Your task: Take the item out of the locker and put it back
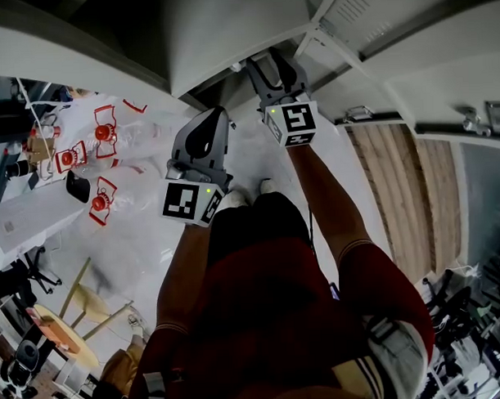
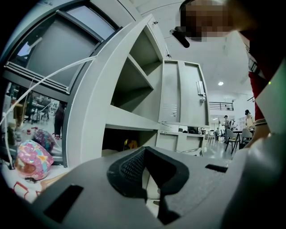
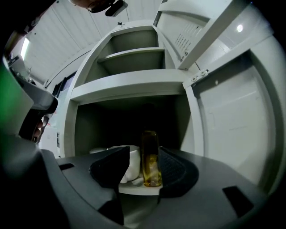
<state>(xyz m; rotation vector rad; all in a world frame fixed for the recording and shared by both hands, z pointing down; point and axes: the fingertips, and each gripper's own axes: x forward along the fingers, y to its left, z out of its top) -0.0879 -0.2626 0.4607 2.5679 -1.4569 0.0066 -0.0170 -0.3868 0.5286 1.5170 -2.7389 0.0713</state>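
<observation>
Glass, we judge: the slim bottle (image 3: 150, 161) at twelve o'clock, ungripped inside our open right tool (image 3: 145, 154), wants a gentle mid-body pinch.

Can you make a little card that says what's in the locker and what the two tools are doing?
Locker: door open
In lower compartment: amber bottle, upright; white thing beside it
Right tool: open, bottle between its jaws, not gripped
Left tool: shut, empty, outside the locker
</observation>
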